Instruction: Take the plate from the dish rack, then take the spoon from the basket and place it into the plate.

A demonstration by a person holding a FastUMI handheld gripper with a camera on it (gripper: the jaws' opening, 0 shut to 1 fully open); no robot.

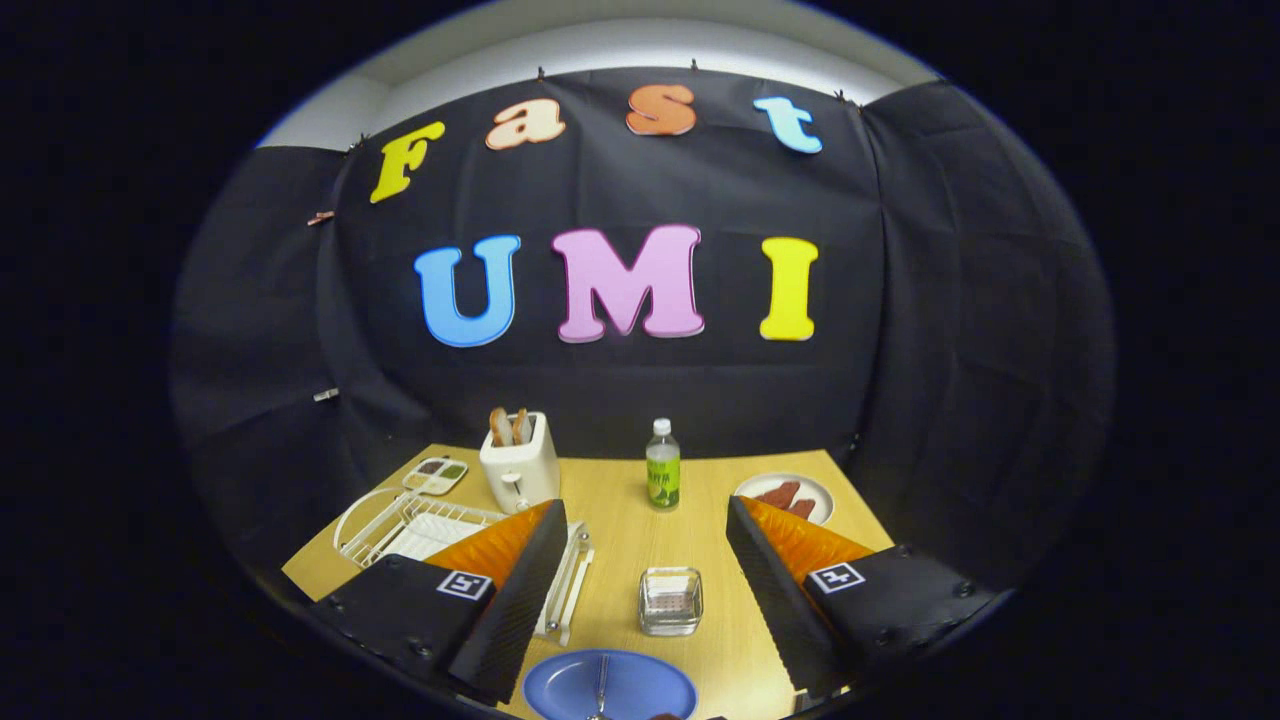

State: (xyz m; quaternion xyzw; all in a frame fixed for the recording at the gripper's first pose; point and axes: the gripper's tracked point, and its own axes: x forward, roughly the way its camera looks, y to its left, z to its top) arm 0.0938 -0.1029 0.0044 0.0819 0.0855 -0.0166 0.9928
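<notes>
Wooden table (620, 520); hand-held gripper (645, 520) open above plate (640, 685).

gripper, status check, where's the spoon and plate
Gripper open, holding nothing. Spoon lying in blue plate on the table, between the fingers. Glass dish just beyond the plate, nothing blocking.

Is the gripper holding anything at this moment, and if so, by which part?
Nothing is held. The tongs stand wide open with only table between them. The spoon already lies in the blue plate, near the finger bases.
</notes>
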